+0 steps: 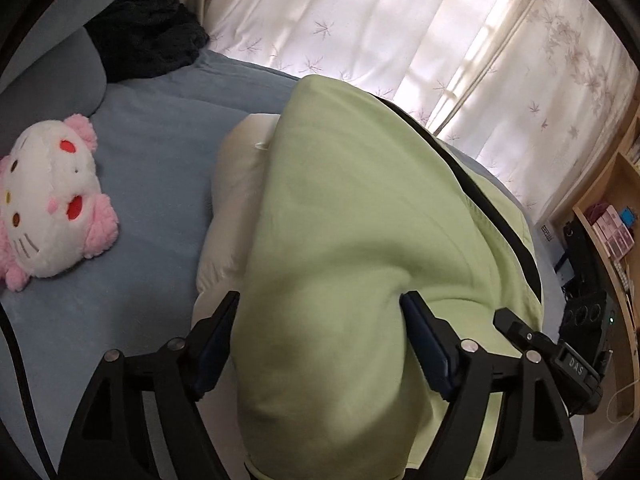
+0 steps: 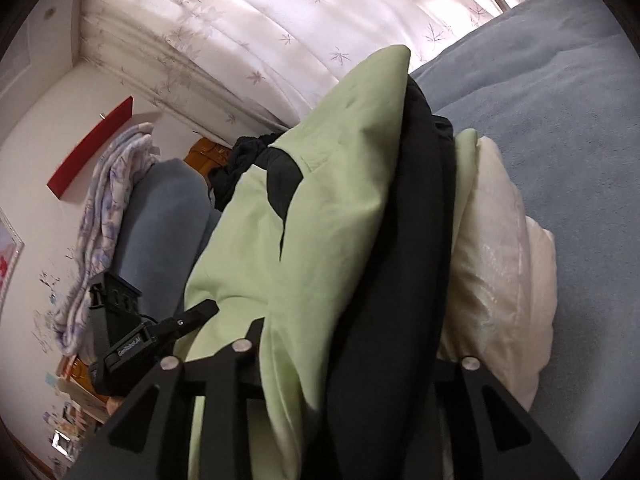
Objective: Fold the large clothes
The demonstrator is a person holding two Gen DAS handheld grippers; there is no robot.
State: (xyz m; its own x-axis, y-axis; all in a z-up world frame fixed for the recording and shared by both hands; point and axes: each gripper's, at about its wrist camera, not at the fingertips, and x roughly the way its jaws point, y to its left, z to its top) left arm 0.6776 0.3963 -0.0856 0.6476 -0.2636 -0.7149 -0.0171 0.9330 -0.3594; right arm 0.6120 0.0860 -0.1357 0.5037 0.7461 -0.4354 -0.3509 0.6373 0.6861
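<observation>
We had the green garment [image 1: 340, 220] lying folded on the bed [image 1: 160, 132], stacked over a cream pillow-like bundle [image 1: 232, 200] with dark fabric [image 2: 392, 240] layered along its right edge. The long axis of the bundle ran straight away from us toward the curtain [image 1: 360, 20], and both tools sat at its near end, side by side.

The left hand-held gripper [image 1: 320, 312] stood wide apart, its two fingers straddling the near fold of the green cloth — the right pad seemed to brush the fabric, the left one stood just clear, so we judged nothing was truly pinched. The right hand-held gripper [image 2: 352, 344] had green and dark cloth heaped between and over its fingers; its right fingertip was buried, and we could not tell whether it was clamped or merely draped.

A plush toy [image 1: 52, 200] lay well off to the left on the bed, out of the way. We judged the next move would turn on that far-running axis — either hand was equally near the close edge
</observation>
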